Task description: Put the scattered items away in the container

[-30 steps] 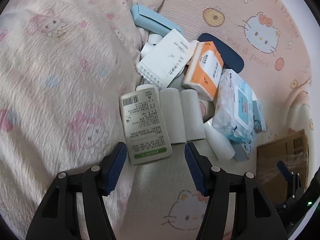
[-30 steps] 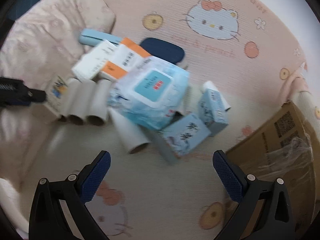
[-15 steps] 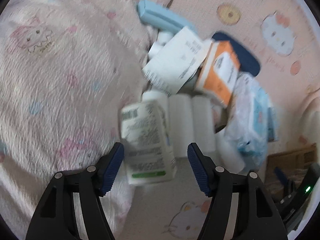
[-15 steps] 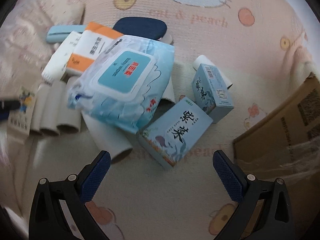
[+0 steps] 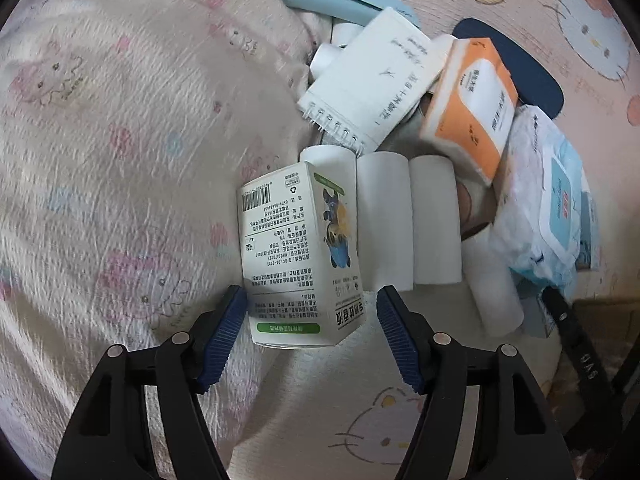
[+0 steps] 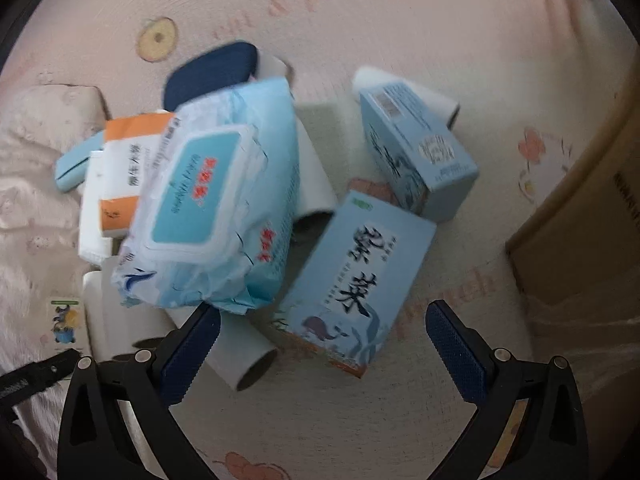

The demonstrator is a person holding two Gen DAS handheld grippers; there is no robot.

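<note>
- White-and-green box [image 5: 298,256] between left gripper [image 5: 312,336] pads, jaws apart, just been widening, not yet clamped.
- Blue box [image 6: 356,280] between spread right gripper [image 6: 320,354] fingers, ungripped.
- Risk: nudging neighbouring paper rolls [image 5: 408,220], tipping box.

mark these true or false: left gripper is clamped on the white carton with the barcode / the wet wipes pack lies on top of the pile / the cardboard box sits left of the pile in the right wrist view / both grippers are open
1. The left gripper is clamped on the white carton with the barcode and green stripe. False: the carton is between the jaws, but a gap shows at the right pad.
2. The blue-lidded wet wipes pack lies on top of the pile. True.
3. The brown cardboard box sits left of the pile. False: it is at the right edge.
4. Both grippers are open, the right gripper included. True.
</note>
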